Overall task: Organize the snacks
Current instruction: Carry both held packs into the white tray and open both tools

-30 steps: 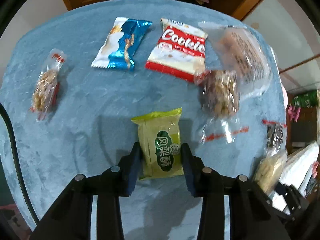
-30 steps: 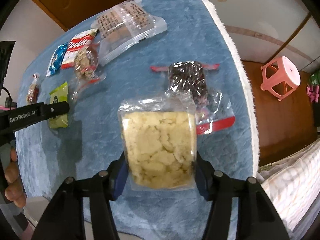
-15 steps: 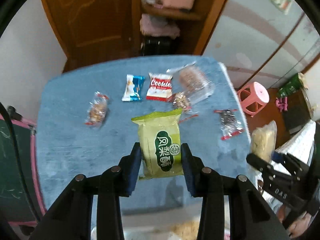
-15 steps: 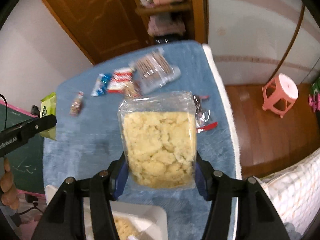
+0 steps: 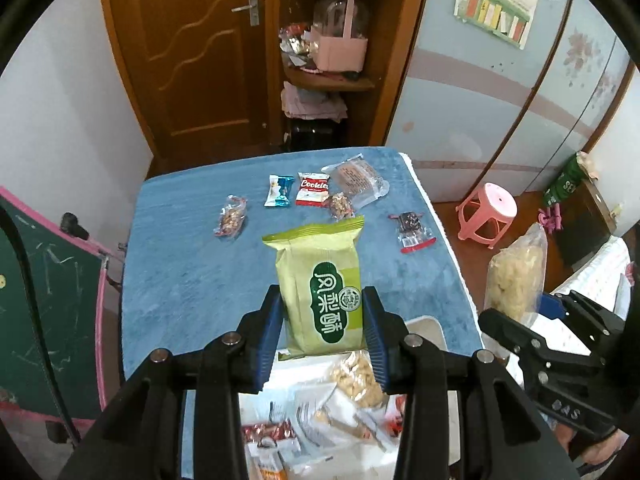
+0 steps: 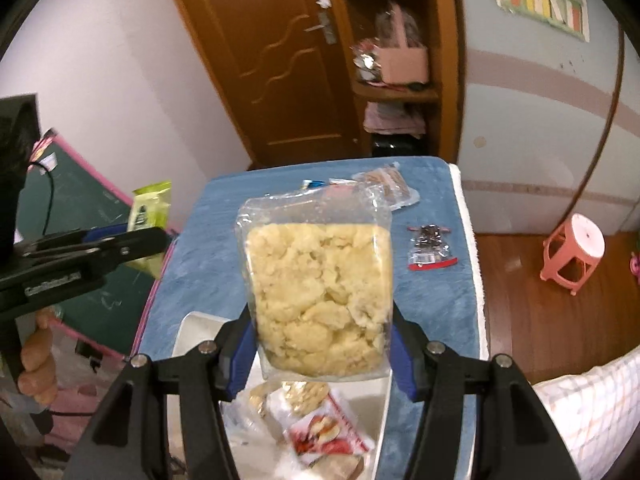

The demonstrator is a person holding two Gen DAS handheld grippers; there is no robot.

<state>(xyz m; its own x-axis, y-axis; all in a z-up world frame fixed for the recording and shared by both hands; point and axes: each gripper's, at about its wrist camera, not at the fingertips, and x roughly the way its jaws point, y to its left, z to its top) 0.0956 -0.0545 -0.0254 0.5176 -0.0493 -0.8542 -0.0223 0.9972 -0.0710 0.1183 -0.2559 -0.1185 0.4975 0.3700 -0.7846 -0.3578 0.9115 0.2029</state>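
Both tools are holding snacks, the left tool (image 5: 323,330) pinching the green packet (image 5: 320,288) and the right tool (image 6: 322,354) the clear crumble bag (image 6: 320,292), directly above the white bin (image 6: 192,330).

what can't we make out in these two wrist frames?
- White bin: left wrist view, contents mostly behind the left gripper and green packet.
- Same bin, right wrist view: clear bag covers it; the packets below are blurred.
- Far snacks: small, most labels unreadable.
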